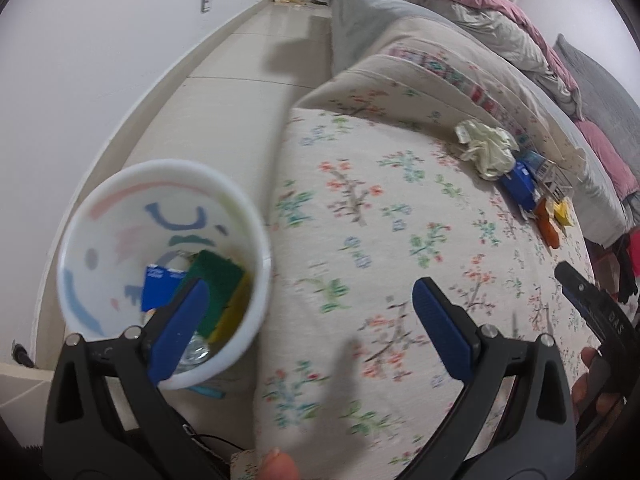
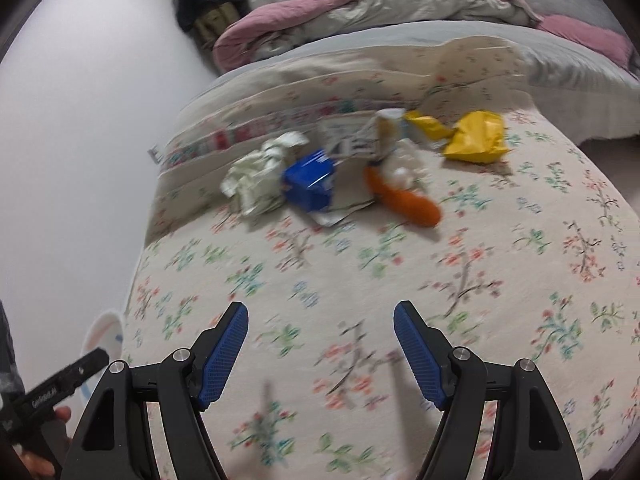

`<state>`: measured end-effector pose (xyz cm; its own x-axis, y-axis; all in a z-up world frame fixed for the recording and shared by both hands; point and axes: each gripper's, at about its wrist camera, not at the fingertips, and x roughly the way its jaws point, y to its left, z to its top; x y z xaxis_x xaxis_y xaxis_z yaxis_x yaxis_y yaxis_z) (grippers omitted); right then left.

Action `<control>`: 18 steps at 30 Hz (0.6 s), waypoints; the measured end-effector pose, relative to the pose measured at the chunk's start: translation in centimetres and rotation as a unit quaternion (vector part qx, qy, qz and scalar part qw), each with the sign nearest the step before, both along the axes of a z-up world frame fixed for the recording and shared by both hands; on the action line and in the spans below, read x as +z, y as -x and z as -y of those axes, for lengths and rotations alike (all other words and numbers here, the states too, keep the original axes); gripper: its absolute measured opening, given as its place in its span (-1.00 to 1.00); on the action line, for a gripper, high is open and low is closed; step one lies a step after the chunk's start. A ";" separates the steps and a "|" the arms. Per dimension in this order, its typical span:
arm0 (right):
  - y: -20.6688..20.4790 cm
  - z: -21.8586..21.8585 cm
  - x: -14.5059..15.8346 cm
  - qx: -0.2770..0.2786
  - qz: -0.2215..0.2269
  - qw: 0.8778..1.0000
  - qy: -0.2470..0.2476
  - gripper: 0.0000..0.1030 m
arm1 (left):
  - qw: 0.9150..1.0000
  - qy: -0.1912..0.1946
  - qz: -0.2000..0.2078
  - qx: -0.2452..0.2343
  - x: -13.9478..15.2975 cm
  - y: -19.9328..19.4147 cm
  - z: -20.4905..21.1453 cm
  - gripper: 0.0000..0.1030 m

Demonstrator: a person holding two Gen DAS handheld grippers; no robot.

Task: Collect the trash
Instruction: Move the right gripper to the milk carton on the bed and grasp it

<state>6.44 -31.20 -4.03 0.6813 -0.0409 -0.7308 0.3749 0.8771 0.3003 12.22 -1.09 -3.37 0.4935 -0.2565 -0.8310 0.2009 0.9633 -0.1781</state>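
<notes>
Left wrist view first: our left gripper (image 1: 308, 296) has its jaws spread as wide as they go, with nothing between the blue pads (image 1: 442, 330). Behind its left finger, and partly hidden by it, stands a white bin (image 1: 120, 184) on the floor beside the bed; inside we see a green and yellow sponge (image 1: 218, 280), a blue packet (image 1: 158, 288) and something clear and shiny near the bottom. Ahead of the right finger spreads the floral bedspread (image 1: 360, 208), and well beyond that fingertip, up to the right, the remaining trash lies in a row: a crumpled pale wrapper (image 1: 486, 146), a blue carton (image 1: 520, 184), an orange piece (image 1: 546, 222) and a yellow scrap (image 1: 562, 212).

From the right wrist view, our right gripper (image 2: 320, 320) is also parted, rather less widely, and grips nothing; only the bedspread (image 2: 500, 280) shows between its fingers (image 2: 226, 344). The trash sits well ahead of both fingertips: the crumpled wrapper (image 2: 256, 176) off the left finger's line, the blue carton (image 2: 310, 180) about midway, the orange piece (image 2: 408, 200) ahead of the right finger, a yellow bag (image 2: 478, 140) farther right, and a white printed box (image 2: 360, 136) behind them. Motion blur softens the details. Far left of the left finger, the bin's rim (image 2: 102, 332) peeks past the bed edge.
</notes>
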 end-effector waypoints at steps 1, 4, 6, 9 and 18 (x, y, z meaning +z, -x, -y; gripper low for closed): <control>-0.2 0.5 0.1 -0.006 0.001 1.000 0.000 0.49 | 1.000 0.000 0.001 -0.005 0.1 -0.1 0.5 0.97; -0.8 1.8 0.4 -0.021 0.001 1.000 0.002 0.49 | 1.000 -0.004 0.006 -0.023 0.3 -0.6 2.3 0.97; -1.4 2.6 0.5 -0.028 0.002 1.000 0.005 0.49 | 0.999 -0.009 0.008 -0.032 0.3 -0.9 3.3 0.97; -2.5 3.6 0.9 -0.034 0.004 0.999 0.007 0.49 | 0.999 -0.017 0.009 -0.042 0.2 -1.7 4.7 0.97; -6.4 5.4 1.8 -0.032 0.014 0.999 0.022 0.49 | 0.997 -0.030 0.011 -0.066 0.3 -4.7 8.0 0.97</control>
<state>12.84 -36.56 -2.19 0.6965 -0.1168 -0.7080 0.4232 0.8636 0.2739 16.92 -9.06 -3.11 0.4767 -0.2701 -0.8366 0.3289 0.9373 -0.1152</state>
